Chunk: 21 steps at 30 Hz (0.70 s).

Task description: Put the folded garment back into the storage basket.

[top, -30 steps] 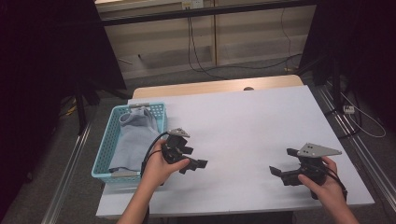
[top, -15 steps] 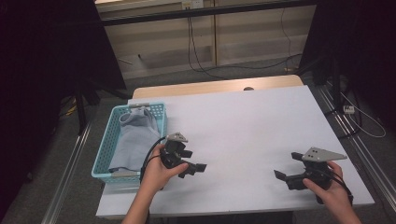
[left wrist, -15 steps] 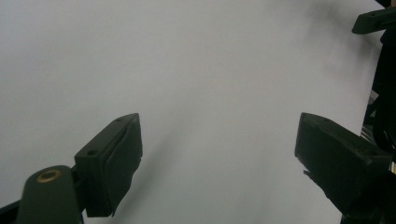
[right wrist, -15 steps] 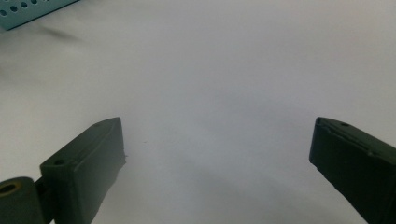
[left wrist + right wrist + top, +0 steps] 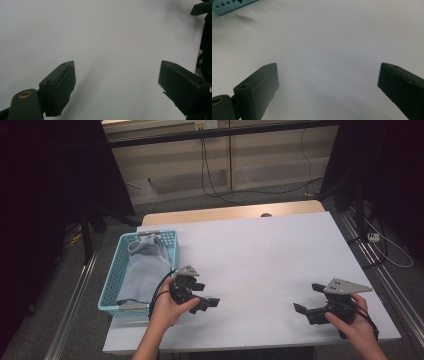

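Left gripper [image 5: 207,302] low over the white table [image 5: 260,255], jaws spread wide with nothing between them, right gripper [image 5: 301,309] likewise agape and empty near the front right edge, grey cloth [image 5: 145,267] lying in the blue basket [image 5: 111,285] just beside the left hand [image 5: 167,307]

Lab: floor rails [image 5: 75,320], trailing cables [image 5: 220,190]

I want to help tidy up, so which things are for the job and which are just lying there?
For the job:
- light blue plastic basket
- grey cloth in it
- left gripper, open
- right gripper, open

Just lying about:
- black cables on the floor
- white table
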### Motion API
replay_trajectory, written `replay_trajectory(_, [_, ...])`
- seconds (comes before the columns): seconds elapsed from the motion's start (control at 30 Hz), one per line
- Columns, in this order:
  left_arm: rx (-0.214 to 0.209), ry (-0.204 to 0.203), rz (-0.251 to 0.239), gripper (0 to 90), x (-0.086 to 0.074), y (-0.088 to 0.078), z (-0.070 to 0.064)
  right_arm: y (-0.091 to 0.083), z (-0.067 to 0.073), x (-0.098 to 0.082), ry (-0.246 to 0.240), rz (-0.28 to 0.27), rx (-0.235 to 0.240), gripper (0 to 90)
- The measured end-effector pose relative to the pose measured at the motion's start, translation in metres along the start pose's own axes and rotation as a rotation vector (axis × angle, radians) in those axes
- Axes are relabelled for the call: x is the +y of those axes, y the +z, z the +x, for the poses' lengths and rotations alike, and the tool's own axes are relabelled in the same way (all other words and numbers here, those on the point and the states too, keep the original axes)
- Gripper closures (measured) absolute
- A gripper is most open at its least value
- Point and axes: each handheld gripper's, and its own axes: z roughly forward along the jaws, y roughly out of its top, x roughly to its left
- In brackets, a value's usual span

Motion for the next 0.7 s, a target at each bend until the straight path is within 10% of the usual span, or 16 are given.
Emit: replay_trajectory(0.7, [-0.015,0.012,-0.009,14.0,-0.0095,-0.0043,-0.0002,-0.0003,-0.0005,-0.0029,0.006,0.004,0.001,3.3])
